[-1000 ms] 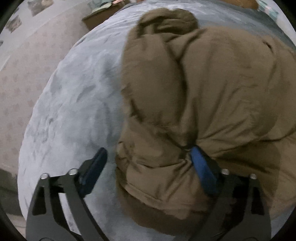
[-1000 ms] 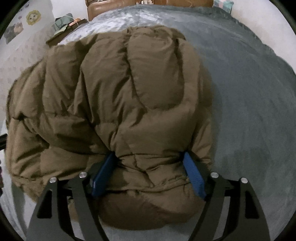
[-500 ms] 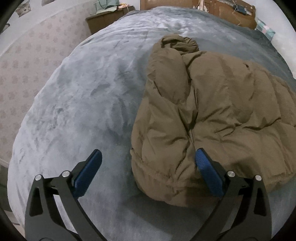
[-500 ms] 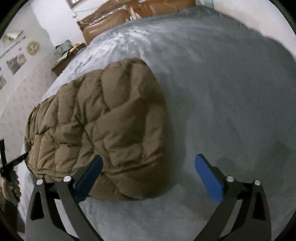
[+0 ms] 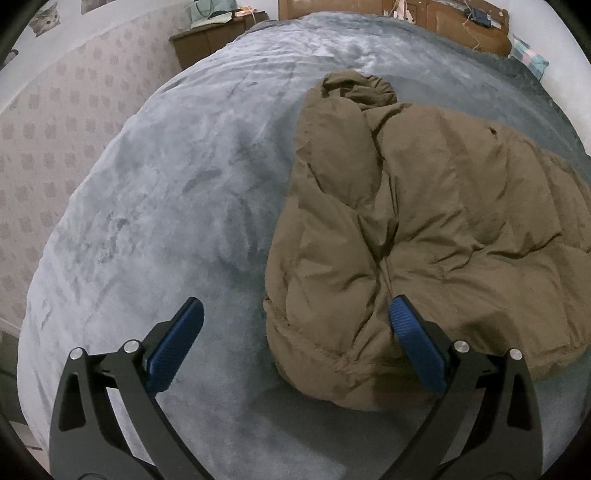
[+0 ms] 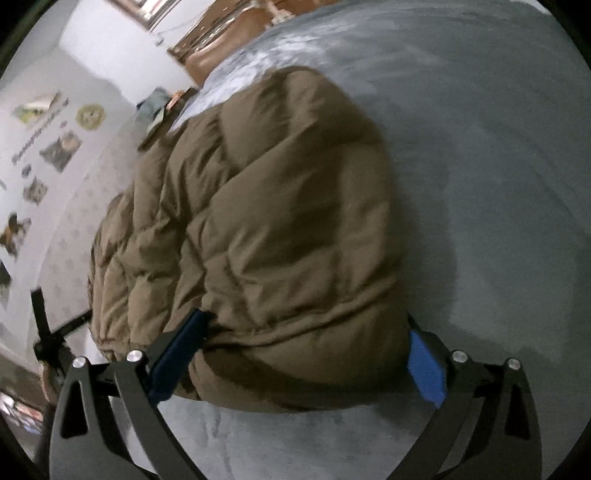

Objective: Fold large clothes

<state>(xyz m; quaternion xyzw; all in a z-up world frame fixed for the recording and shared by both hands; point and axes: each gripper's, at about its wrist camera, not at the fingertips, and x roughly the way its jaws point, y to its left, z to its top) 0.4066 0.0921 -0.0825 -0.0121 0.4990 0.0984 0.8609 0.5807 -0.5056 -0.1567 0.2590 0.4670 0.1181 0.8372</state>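
- Setting: a bed covered by a grey plush blanket (image 5: 155,206); a wall with pale patterned paper (image 5: 48,122) runs along its left edge, a wooden nightstand (image 5: 207,40) stands at the far left corner, and a brown headboard (image 5: 436,18) closes the far edge.
- Task object: a brown puffer jacket (image 5: 424,229) lies bundled on the blanket, toward the near edge of the bed; its quilted bulk (image 6: 266,229) fills the right wrist view, while grey blanket lies open on either side of it.
- Left gripper (image 5: 295,339): angled steeply down over the near edge, jaws spread fully and holding nothing. The left blue pad (image 5: 173,347) hangs over bare blanket; the right pad (image 5: 417,347) sits at the jacket's near fold, and only that corner lies between them.
- Right gripper (image 6: 306,362): tilted down and rolled, so the room leans in its view. Its jaws have just been opening and now stand wide, straddling the jacket's near end; padding bulges against both pads, and whether they press it cannot be told.
- Surroundings: animal pictures (image 6: 59,151) hang on the white wall; the other gripper's black frame (image 6: 48,332) shows beyond the jacket at the left. The picture is motion-blurred.
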